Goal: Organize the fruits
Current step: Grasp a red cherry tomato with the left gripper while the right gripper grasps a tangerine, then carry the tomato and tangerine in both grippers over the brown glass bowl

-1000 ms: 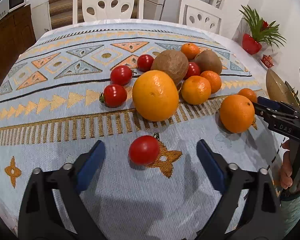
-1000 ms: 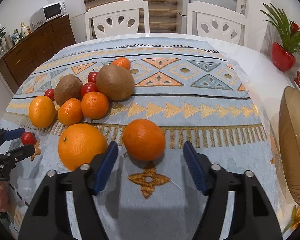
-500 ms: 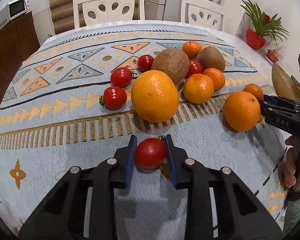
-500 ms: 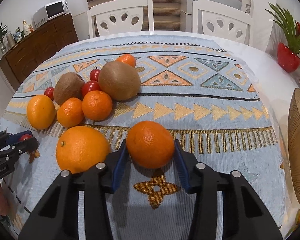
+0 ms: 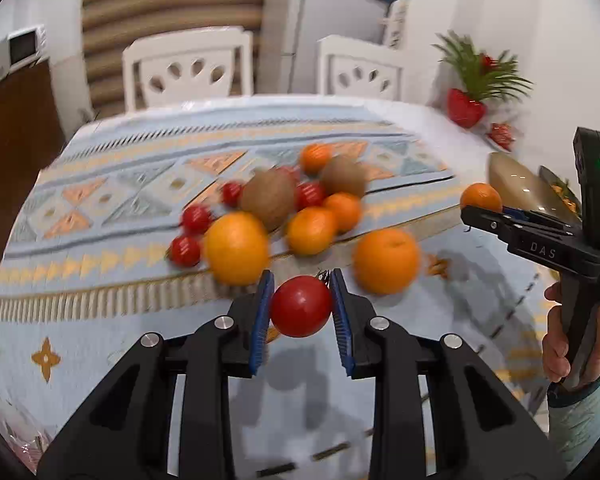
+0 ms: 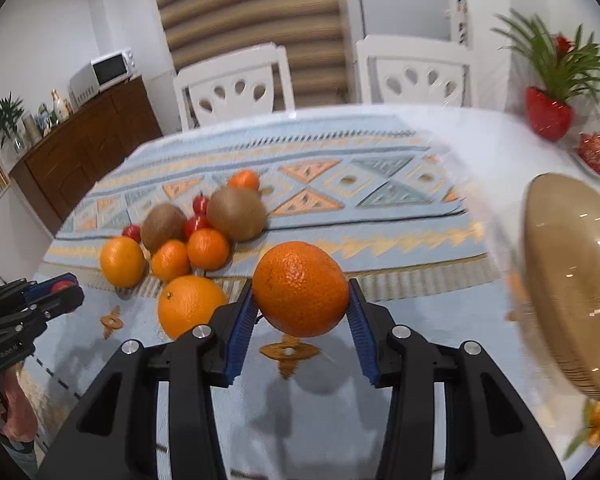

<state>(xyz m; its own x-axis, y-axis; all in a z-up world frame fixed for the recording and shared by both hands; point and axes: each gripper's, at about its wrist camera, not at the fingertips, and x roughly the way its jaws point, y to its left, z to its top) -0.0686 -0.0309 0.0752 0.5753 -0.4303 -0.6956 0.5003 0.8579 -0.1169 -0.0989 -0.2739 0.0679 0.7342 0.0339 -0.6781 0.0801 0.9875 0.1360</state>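
We see the left gripper [image 5: 301, 305] clamped on a tomato [image 5: 300, 306], its blue pads pressed to both sides and the fruit held clear of the tablecloth [image 5: 100, 320], with a shadow under it. The right gripper [image 6: 301, 307] is likewise closed around an orange [image 6: 300, 289], lifted above the cloth; in the left view that same orange shows only partly past the other tool's fingers. Behind them the remaining fruit sits in a loose cluster on the cloth: a big orange [image 6: 190, 305] nearest, smaller oranges, two brown kiwis [image 6: 236, 213] and several tomatoes, all smeared by blur in the left view, so we cannot count them with certainty. At the right edge of the table stands a brown glass bowl [image 6: 572, 280], cut off by the frame in the right view; what we see of its inside holds no fruit. A second dish behind it in the left view is mostly hidden by the right tool, and its contents are too small to make out. A hand [image 5: 564, 344] grips that tool's handle.
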